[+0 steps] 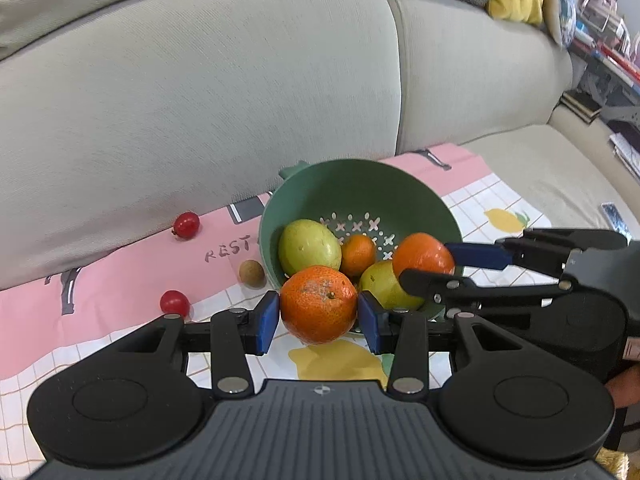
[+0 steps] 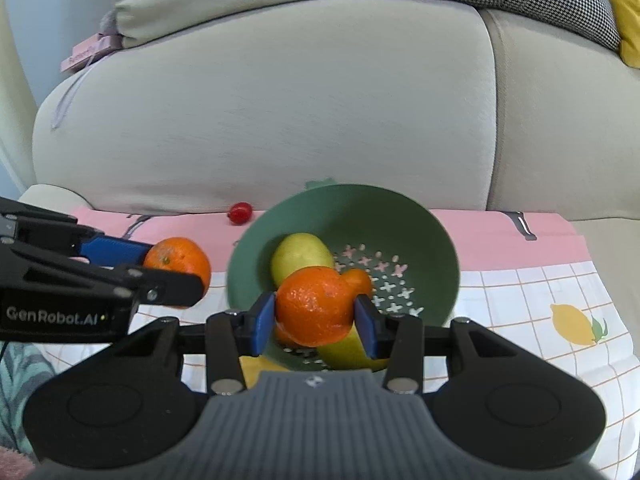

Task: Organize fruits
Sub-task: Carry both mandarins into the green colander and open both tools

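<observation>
Green colander [image 1: 304, 196] holds two pale-green fruits [image 1: 309, 246] and a small orange [image 1: 358, 254].

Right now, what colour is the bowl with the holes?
Green bowl, with cross-shaped holes; clearest in the right wrist view.

Both views are evenly and softly lit; no single lamp can be made out. Only faint shadows are cast, under the colander [image 1: 304, 200] and the fruit. Small highlights are seen on the near orange [image 1: 318, 304] and the cherry tomatoes [image 1: 186, 225]. Strong fisheye bending is shown at the edges, where the sofa [image 1: 200, 92] is curved and the corners are darkened. Slight blur is seen on the colander rim in the right view [image 2: 448, 236], and the far right clutter is soft.
</observation>
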`<action>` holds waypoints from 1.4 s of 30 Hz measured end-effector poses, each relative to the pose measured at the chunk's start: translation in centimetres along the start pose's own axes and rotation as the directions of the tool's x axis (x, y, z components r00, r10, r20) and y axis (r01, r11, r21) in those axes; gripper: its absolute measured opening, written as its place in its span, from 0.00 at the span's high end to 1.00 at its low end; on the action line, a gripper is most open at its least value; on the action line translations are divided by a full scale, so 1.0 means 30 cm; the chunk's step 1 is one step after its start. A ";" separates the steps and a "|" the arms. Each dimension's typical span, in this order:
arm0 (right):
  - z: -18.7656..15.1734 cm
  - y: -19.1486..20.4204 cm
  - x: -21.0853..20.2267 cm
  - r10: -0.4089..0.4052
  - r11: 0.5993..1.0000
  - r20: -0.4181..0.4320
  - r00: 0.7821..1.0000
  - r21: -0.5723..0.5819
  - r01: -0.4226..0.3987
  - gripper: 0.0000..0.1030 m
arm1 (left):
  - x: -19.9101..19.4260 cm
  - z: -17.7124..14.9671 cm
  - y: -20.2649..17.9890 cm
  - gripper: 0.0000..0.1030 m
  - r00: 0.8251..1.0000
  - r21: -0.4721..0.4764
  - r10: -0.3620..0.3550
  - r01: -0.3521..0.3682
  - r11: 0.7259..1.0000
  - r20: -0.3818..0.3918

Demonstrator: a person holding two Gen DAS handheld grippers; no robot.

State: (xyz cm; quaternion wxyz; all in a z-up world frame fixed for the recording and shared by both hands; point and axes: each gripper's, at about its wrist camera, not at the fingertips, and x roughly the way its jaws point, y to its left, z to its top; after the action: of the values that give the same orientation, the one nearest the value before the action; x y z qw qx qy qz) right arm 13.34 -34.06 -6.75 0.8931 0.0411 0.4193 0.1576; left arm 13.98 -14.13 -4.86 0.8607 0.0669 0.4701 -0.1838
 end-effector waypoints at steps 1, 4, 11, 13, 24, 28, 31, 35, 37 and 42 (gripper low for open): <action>0.002 -0.011 0.011 -0.001 1.000 -0.003 1.000 0.000 0.001 0.60 | 0.013 0.001 -0.004 0.53 1.000 0.006 0.001 -0.001 1.000 -0.008; 0.010 -0.037 0.041 0.002 1.000 -0.012 1.000 -0.008 -0.002 0.60 | 0.051 0.013 -0.010 0.53 1.000 0.021 0.001 -0.001 1.000 -0.028; 0.040 -0.109 0.121 0.000 1.000 -0.033 0.999 -0.026 -0.001 0.60 | 0.141 0.043 -0.032 0.53 0.998 0.081 -0.001 0.006 0.997 -0.063; 0.053 -0.127 0.143 0.001 1.000 -0.037 0.999 -0.024 -0.002 0.60 | 0.168 0.052 -0.037 0.53 0.997 0.096 0.004 0.003 0.995 -0.076; 0.110 -0.188 0.263 0.043 0.999 -0.060 0.997 0.024 -0.042 0.60 | 0.260 0.110 -0.044 0.54 0.995 0.126 -0.023 0.035 0.991 -0.099; 0.129 -0.199 0.297 0.061 0.998 -0.069 0.996 0.034 -0.058 0.60 | 0.282 0.106 -0.045 0.54 0.991 0.116 -0.042 0.056 0.992 -0.123; 0.136 -0.194 0.325 0.071 0.997 -0.079 0.994 0.034 -0.068 0.60 | 0.298 0.102 -0.039 0.54 0.988 0.092 -0.053 0.067 0.993 -0.146; 0.135 -0.184 0.360 0.077 0.997 -0.091 0.993 0.040 -0.073 0.60 | 0.315 0.107 -0.023 0.54 0.984 0.054 -0.079 0.089 0.995 -0.159; 0.135 -0.183 0.371 0.072 0.997 -0.088 0.994 0.044 -0.068 0.60 | 0.319 0.110 -0.019 0.53 0.982 0.041 -0.096 0.104 0.994 -0.160; 0.138 -0.197 0.386 0.072 0.995 -0.096 0.993 0.073 -0.065 0.60 | 0.338 0.114 -0.025 0.52 0.980 0.035 -0.111 0.118 0.992 -0.167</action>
State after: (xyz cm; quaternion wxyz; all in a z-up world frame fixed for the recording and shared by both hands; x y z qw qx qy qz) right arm 24.89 -35.76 -13.82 0.8634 0.0789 0.4665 0.1754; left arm 21.36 -18.38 -11.39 0.8052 0.0741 0.5383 -0.2374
